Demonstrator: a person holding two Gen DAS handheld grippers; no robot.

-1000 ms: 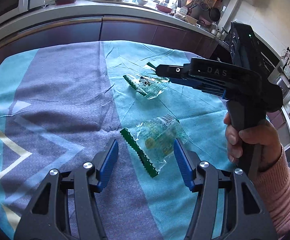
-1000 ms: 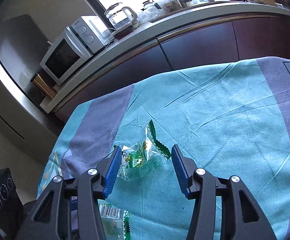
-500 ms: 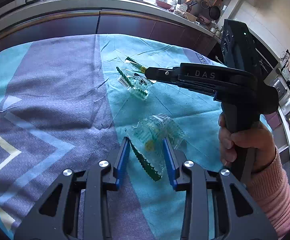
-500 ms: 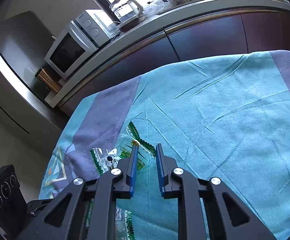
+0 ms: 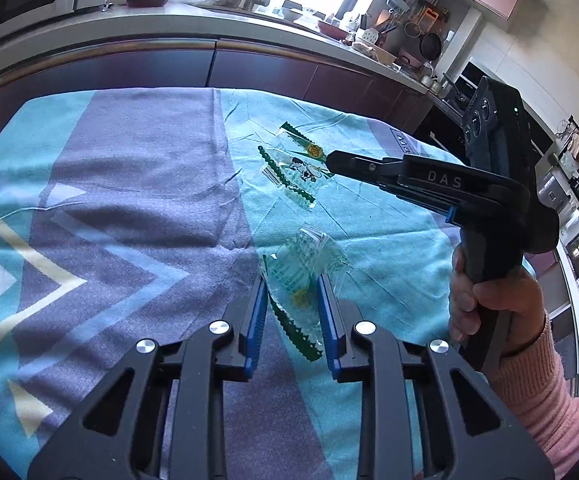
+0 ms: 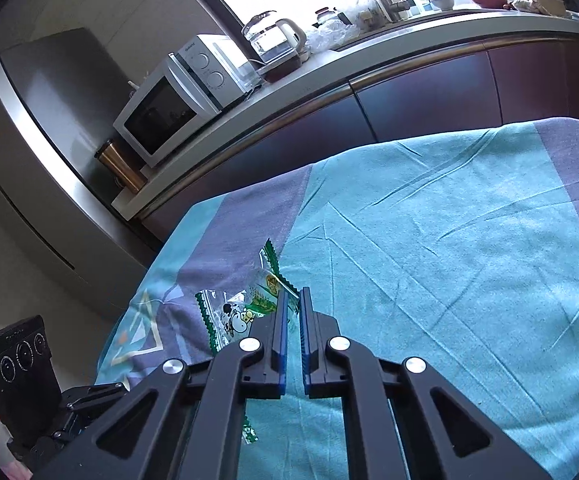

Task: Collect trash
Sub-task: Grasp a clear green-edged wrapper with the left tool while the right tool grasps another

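While the left gripper point(image 5: 291, 286) has just been closing round a crinkly wrapper point(image 5: 304, 264) mid-tablecloth point(image 5: 129, 184), right gripper point(image 6: 293, 300) pinching a cow-print wrapper point(image 6: 245, 312), only its own view showing the microwave point(image 6: 181, 96).

You can read "DAS" in pale raised letters on the side of the right hand-held gripper point(image 5: 331, 162) you're holding, seen from the left wrist view. The white microwave point(image 6: 177, 96) on the counter has a small brand name above its two dials, looks like "Galanz". The wrappers' print and barcode are too small to read, and the tablecloth's corner logo is cut off.
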